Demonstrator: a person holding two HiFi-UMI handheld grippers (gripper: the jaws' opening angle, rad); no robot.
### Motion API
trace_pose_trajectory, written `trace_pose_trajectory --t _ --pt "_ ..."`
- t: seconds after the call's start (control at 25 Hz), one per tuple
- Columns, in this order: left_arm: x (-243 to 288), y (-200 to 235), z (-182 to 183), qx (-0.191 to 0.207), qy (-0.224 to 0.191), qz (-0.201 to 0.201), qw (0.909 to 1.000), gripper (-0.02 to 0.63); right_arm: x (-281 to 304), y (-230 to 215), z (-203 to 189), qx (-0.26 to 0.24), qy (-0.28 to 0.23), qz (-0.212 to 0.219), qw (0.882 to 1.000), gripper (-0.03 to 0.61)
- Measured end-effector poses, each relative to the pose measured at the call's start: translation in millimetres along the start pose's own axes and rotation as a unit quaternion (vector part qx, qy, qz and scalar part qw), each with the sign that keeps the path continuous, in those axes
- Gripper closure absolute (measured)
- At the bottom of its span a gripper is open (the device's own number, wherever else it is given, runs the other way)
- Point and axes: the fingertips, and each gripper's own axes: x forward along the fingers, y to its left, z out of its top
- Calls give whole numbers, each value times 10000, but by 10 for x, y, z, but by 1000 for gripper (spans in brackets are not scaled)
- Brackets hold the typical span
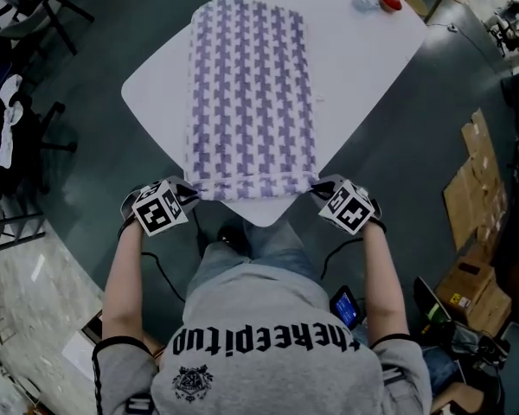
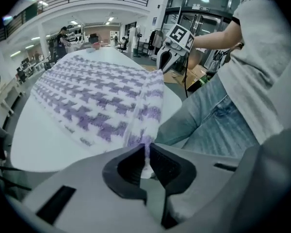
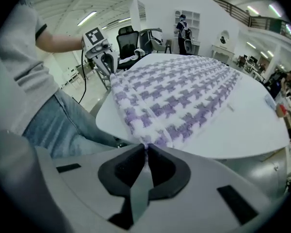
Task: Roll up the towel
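A purple-and-white houndstooth towel (image 1: 251,102) lies flat along the white table (image 1: 363,59), its near edge hanging at the table's front corner. My left gripper (image 1: 193,195) is shut on the towel's near left corner (image 2: 144,142). At the near right corner (image 3: 145,142) my right gripper (image 1: 316,188) is shut on the cloth. Each gripper view shows the cloth pinched between the dark pads, with the other gripper at the far end of the near hem: the right gripper (image 2: 161,64) and the left gripper (image 3: 109,62). The near hem is slightly bunched and raised.
A small red object (image 1: 389,0) and a pale blue one (image 1: 363,3) sit at the table's far right corner. Cardboard boxes (image 1: 480,232) lie on the floor to the right, chairs (image 1: 17,128) to the left. The person's legs (image 1: 251,249) are close against the table's front corner.
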Motion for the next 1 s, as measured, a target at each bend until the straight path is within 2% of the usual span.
trace_pose_trajectory --t 0.24,0.4,0.48,0.68,0.76,0.88,0.96,1.0 --pt "-265 576 184 -514 -224 287 9980 589 -84 -464 358 156 -113 -150 9997 560" --pt "-172 782 213 -495 -152 478 9975 589 -40 -681 471 113 -71 -533 9985 558" --pt "-65 763 163 -402 23 550 9977 589 44 -690 441 36 37 -710 9975 558" --pt "17 900 153 6 324 928 9952 588 237 -804 417 -204 391 -964 9944 558" --pt "-136 1053 246 261 251 1291 9910 566 256 -906 483 -210 519 -1011 9933 558" --pt "-438 1082 441 770 -71 1885 9790 531 254 -960 520 -133 624 -1036 9926 558" --pt "-455 908 485 1128 -45 1807 9770 513 249 -962 519 -75 615 -1042 9926 558" --pt "-396 814 462 1276 73 1680 9775 481 243 -963 519 -53 583 -1052 9927 558"
